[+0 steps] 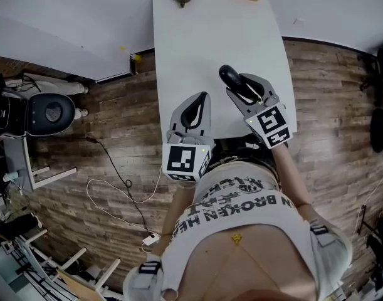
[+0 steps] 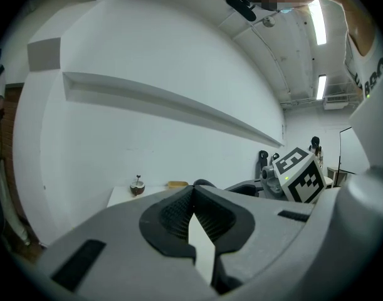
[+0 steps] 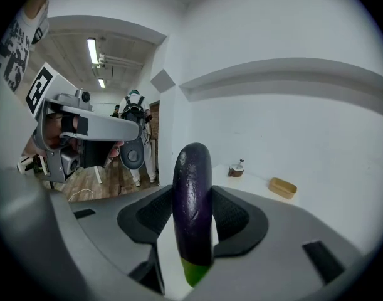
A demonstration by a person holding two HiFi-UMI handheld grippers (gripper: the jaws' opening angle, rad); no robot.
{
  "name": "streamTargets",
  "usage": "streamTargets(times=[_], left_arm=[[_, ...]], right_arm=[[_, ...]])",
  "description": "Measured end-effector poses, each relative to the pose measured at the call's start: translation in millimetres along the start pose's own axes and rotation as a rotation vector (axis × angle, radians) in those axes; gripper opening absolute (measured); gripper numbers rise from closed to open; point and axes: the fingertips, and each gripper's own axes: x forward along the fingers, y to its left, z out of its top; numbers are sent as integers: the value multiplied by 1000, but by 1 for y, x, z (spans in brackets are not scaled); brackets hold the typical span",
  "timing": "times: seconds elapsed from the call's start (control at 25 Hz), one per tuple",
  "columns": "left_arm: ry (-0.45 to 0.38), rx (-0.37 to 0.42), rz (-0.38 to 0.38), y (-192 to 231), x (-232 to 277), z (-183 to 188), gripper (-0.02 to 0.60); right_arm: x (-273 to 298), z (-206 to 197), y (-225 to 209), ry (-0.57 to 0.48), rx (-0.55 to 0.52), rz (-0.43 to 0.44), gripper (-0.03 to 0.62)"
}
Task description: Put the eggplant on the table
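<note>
My right gripper [image 1: 244,84] has its jaws clamped on the eggplant [image 3: 192,212], one pad on each flank. In the right gripper view it stands upright between the pads, with the dark round end up and the green stem end down near the base of the jaws. In the head view its long axis runs roughly along my jaws. The dark end pokes out past the tips, pointing away from me and a little left, over the near part of the white worktop [image 1: 210,42]. I cannot tell whether it touches the surface. My left gripper [image 1: 205,98] is beside it, jaws closed tip to tip on nothing.
</note>
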Motion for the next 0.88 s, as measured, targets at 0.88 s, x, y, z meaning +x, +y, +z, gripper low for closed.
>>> streamTargets(times=[0.88], left_arm=[[32, -41, 84, 34, -17, -15, -2]], right_arm=[[58, -71, 18, 207, -2, 106, 192]])
